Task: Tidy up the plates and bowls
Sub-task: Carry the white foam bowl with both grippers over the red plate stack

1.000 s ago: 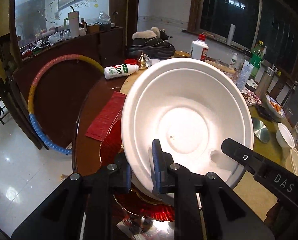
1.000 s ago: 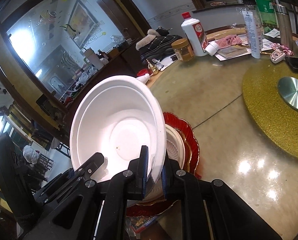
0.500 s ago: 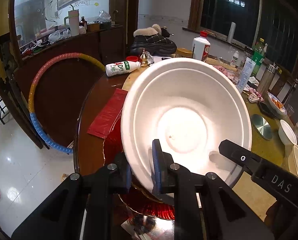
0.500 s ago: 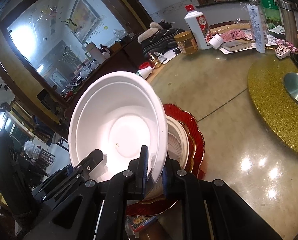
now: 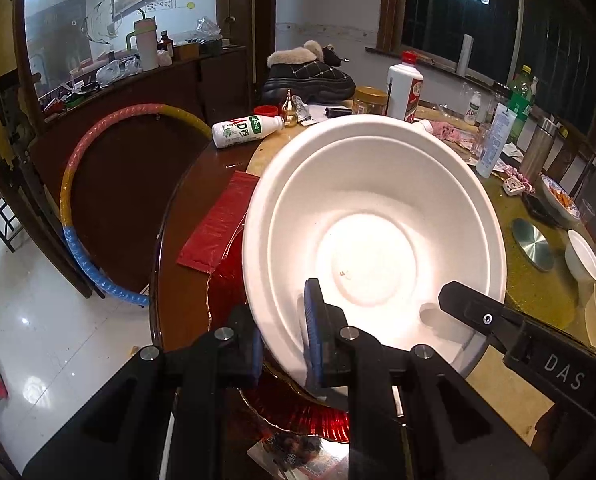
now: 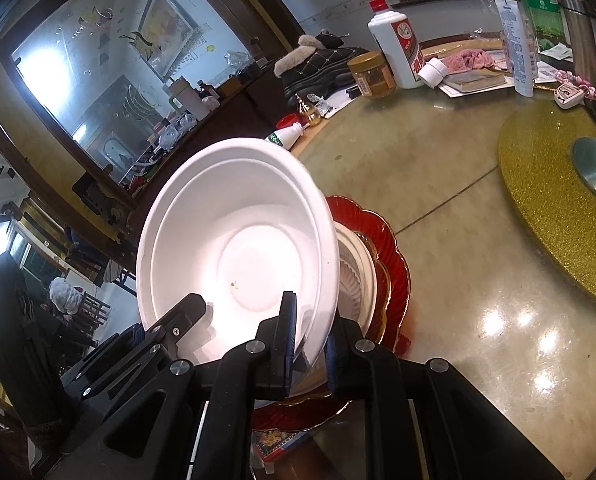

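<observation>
A large white bowl (image 5: 374, 232) hangs tilted above a stack of plates, held from both sides. My left gripper (image 5: 283, 340) is shut on its near left rim, one pad inside and one outside. My right gripper (image 6: 308, 340) is shut on the opposite rim; its black finger also shows at the lower right of the left wrist view. Below the bowl lies a red scalloped plate (image 6: 394, 252) with a gold-rimmed plate and a white ribbed dish (image 6: 354, 276) stacked on it. The red plate's edge (image 5: 298, 412) shows under the bowl in the left wrist view.
A gold glitter turntable (image 6: 558, 208) with a metal disc lies to the right. Two small white bowls (image 5: 582, 256) sit beyond it. Bottles, a jar (image 6: 372, 74), a fur-lined shoe (image 5: 310, 72) and papers crowd the far table. A red sheet (image 5: 221, 220) lies near the left edge, a hoop (image 5: 77, 208) beyond.
</observation>
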